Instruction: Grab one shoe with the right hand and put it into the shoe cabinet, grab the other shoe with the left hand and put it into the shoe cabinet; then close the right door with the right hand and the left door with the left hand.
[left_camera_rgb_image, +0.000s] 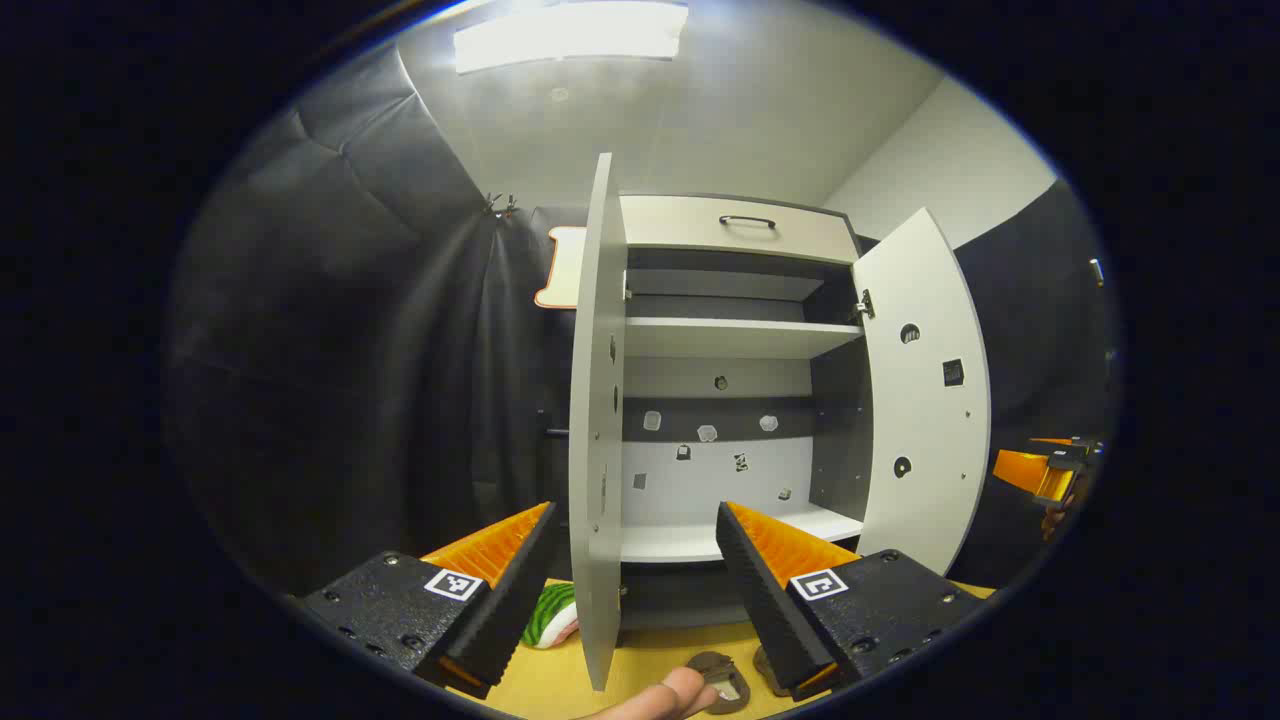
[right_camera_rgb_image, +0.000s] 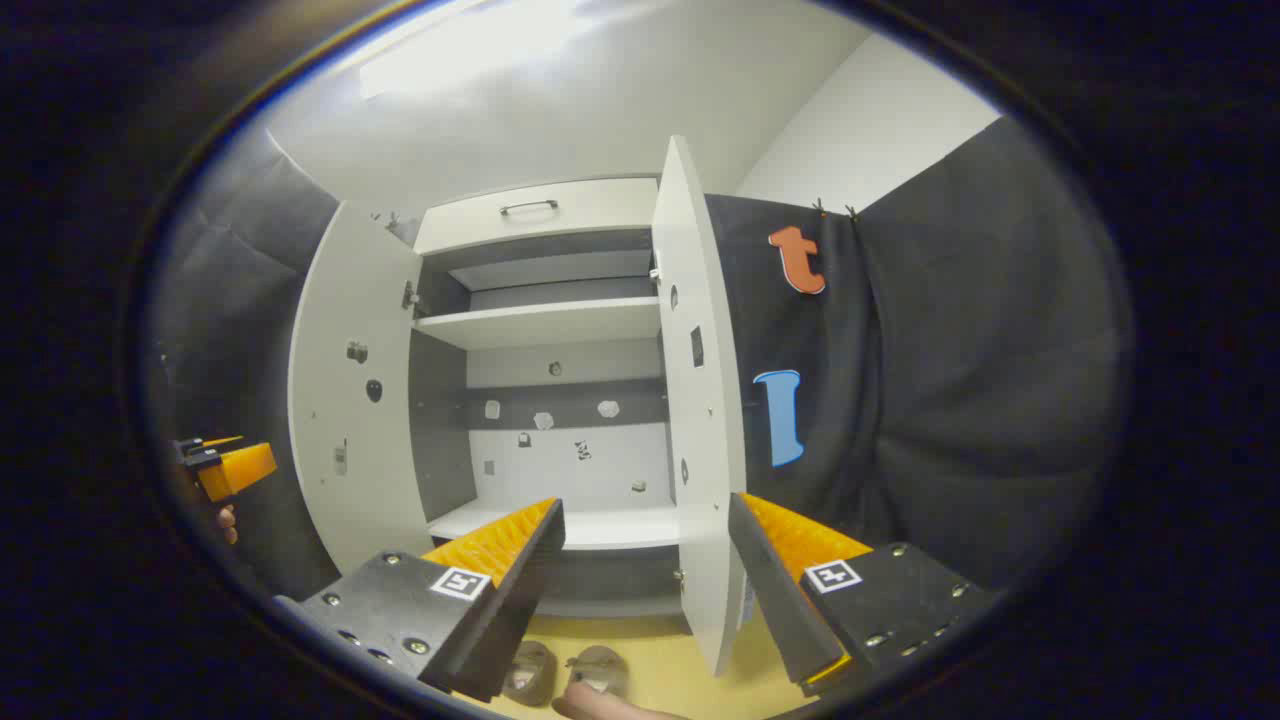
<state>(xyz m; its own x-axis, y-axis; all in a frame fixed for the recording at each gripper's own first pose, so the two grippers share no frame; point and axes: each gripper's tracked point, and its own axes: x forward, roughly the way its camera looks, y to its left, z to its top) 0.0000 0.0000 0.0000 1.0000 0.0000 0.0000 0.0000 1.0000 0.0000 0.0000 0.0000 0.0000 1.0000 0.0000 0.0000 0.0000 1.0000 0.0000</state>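
Dark cloth walls and a pale ceiling with a bright lamp are seen behind a white shoe cabinet, which stands on a yellow floor. Both doors are swung wide open. In the left gripper view the left door is presented almost edge-on, standing between the fingers of the left claw; the right door is turned outward, its inner face showing small holes and a hinge. The cabinet is made up of a top drawer front with a dark handle, a white middle shelf and a white bottom shelf, with grey side walls and a banded back panel.

Two brownish shoes are seen lying side by side on the floor just in front of the cabinet — not yet inside it. A fingertip appears at the lower edge beside them. A green-striped object lies on the floor near the left door.

The left claw is held spread apart, with nothing pinched. The right claw is likewise spread wide and empty, the edge of the right door standing between its fingers.
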